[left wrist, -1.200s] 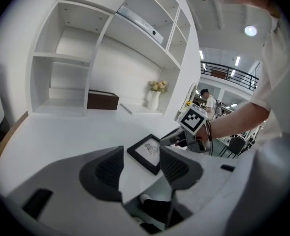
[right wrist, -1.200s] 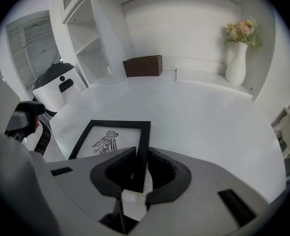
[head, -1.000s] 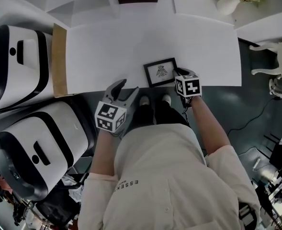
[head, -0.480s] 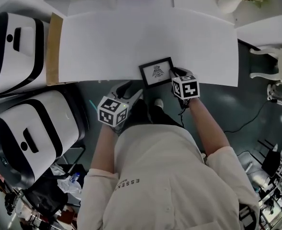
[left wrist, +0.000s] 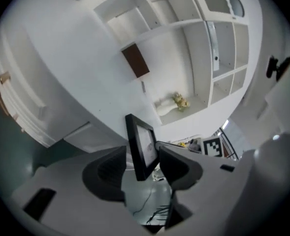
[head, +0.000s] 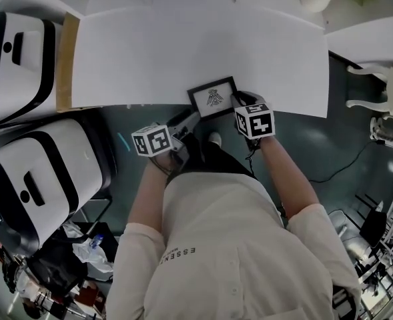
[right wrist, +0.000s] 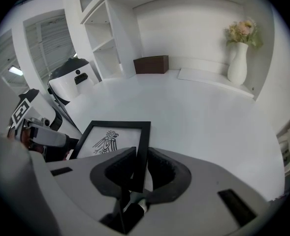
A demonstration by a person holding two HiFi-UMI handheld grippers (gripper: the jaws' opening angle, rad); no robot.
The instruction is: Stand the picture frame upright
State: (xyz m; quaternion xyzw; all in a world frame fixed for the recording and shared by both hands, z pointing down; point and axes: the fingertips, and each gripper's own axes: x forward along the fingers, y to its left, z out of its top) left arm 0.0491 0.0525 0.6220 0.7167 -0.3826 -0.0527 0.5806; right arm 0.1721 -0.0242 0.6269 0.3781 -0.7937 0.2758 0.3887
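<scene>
- Not upright yet. The thin black-framed picture with a white print lies low at the near edge of the broad white tabletop, face up.
- Its near side reaches the table edge or just past it. I cannot tell whether any part is lifted off the surface.
- My right gripper is clamped on the frame's right-hand rail near the corner, with both dark pads pressing on the moulding.
- My left gripper has its jaws apart. The frame's left corner stands between them, seen edge-on, with a gap on the outer side, so there is no grip there.
- Done so far, as I judge it: one side secured, the other side lined up.
- Left to do: close the left jaws if wanted, tip the frame up onto its lower edge, let it settle, and release.
- Look of the frame: small and rectangular, with a narrow black border.
- The print is a dark bird-like figure centred on white, with no glare on the face.
- No stand or back prop shows from here, so I cannot say how it will hold itself up.
</scene>
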